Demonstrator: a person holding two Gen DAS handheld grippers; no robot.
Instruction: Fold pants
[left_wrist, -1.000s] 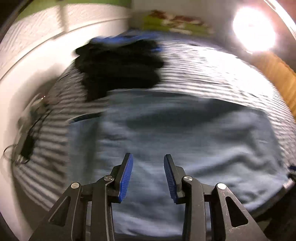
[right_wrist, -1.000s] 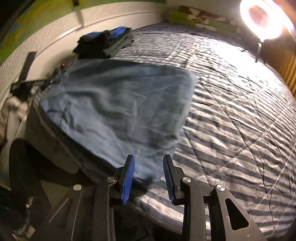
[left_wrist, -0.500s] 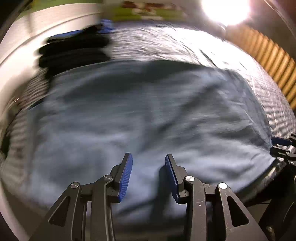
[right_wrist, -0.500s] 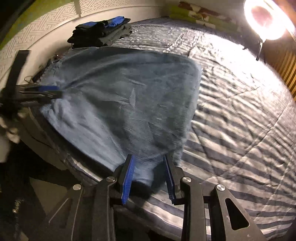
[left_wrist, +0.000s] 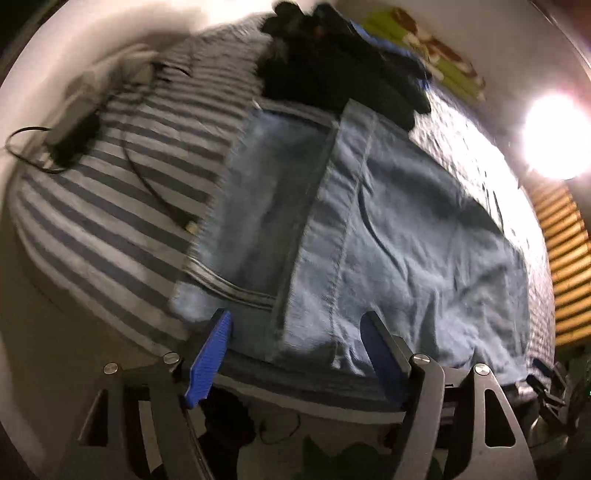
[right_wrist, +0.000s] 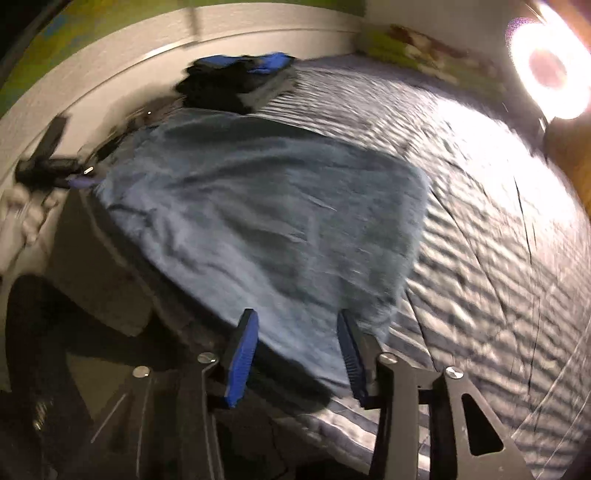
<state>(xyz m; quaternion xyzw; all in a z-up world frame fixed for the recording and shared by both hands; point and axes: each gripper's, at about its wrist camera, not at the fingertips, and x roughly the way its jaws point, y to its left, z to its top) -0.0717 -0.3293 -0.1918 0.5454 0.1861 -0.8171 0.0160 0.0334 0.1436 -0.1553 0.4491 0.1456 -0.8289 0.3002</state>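
Now the light blue pants (left_wrist: 388, 236) lie spread flat on the striped bed (left_wrist: 122, 206), filling the middle of both wrist views, with one folded edge and its seam running from the upper centre down to the lower centre of the left wrist frame. At the bottom of that frame the left gripper (left_wrist: 295, 354) hovers over the near hem with its jaws opening wide; cloth shows in the gap behind them, but the blue pads do not press on it. In the right wrist view the right gripper (right_wrist: 295, 354) sits at the lower centre over the pants' near corner, its jaws also opening and nothing pinched between them. A stack of dark folded clothes (right_wrist: 236, 81) (with a blue piece on top) rests at the upper left, just beyond the pants. A bright ring lamp (right_wrist: 546, 66) glares at the upper right.
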